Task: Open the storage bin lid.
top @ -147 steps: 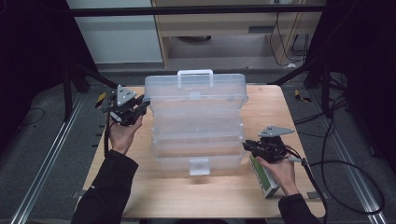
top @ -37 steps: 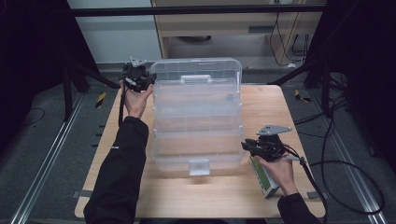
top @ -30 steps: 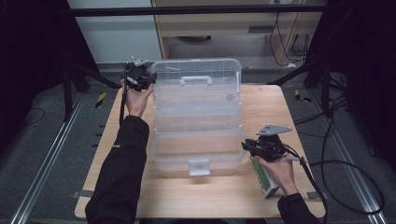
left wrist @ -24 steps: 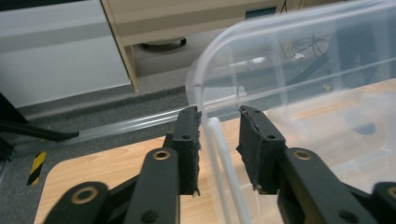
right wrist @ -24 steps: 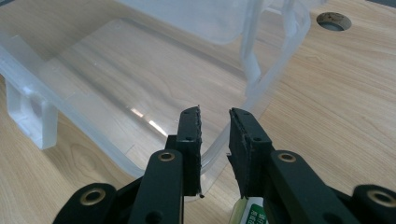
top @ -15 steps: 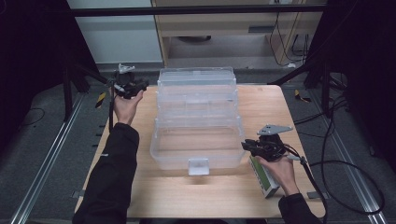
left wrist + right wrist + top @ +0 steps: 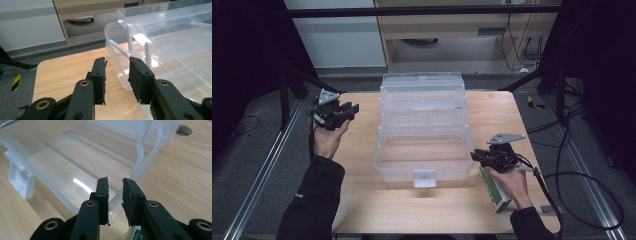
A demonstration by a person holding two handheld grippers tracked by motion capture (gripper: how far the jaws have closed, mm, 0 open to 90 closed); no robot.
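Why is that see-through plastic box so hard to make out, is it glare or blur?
High view: the clear box blends into the pale wood table, with dark surroundings and soft detail. Right gripper view: a bright glare streak on the box bottom; jaws are sharp. Left gripper view: light patches shine through the box wall; the background is slightly soft.

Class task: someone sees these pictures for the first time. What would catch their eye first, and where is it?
The clear plastic tiered box folded open in steps at the middle of the wooden table dominates. The right gripper sits at the near right corner of its bottom tray, rim between the jaws; the left gripper hangs open, apart, at the table's left edge.
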